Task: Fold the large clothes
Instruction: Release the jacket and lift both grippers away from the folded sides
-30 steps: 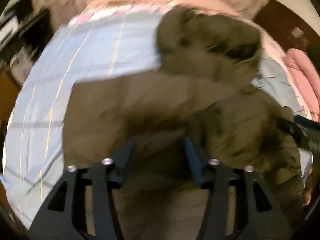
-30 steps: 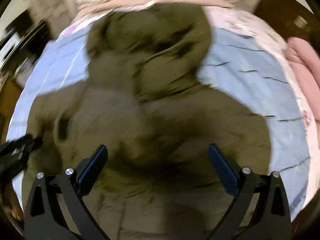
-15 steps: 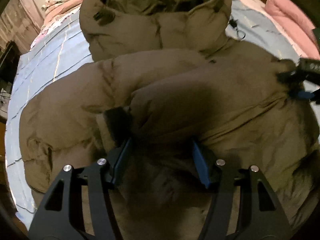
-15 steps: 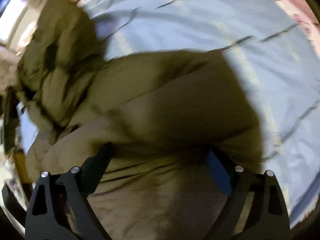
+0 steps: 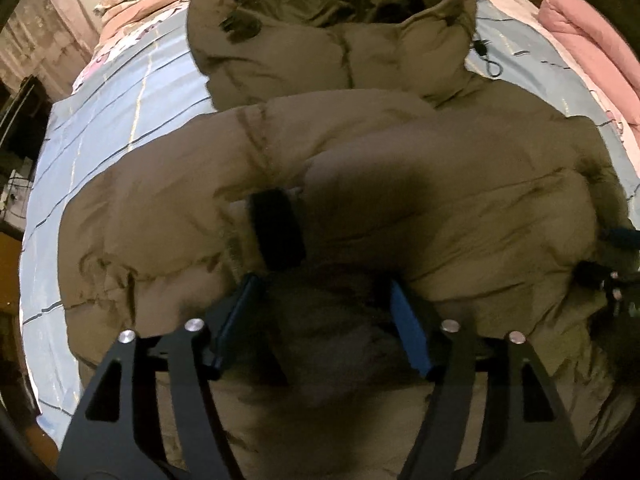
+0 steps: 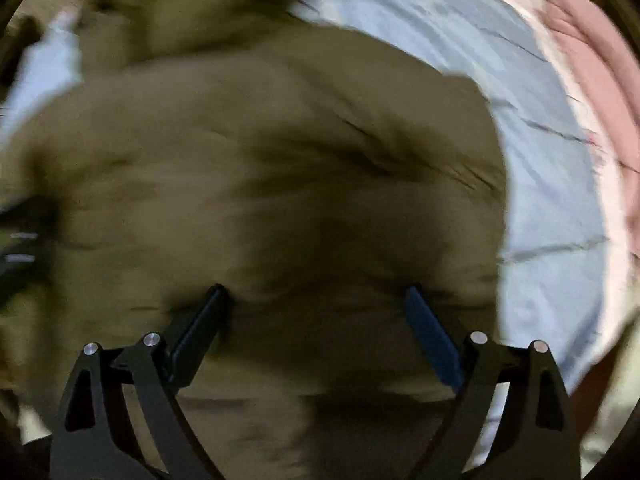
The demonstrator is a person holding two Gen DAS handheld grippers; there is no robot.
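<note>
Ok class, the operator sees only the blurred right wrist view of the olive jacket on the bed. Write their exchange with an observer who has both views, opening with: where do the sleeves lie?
Observer: One sleeve is folded across the front of the jacket, with its dark cuff at mid-chest.
Operator: And the hood?
Observer: The hood lies open at the far end, and its drawcord trails onto the blue sheet.
Operator: What about the left hand-held gripper?
Observer: The left hand-held gripper is just below that cuff. Its jaws are opening, with jacket fabric between them.
</note>
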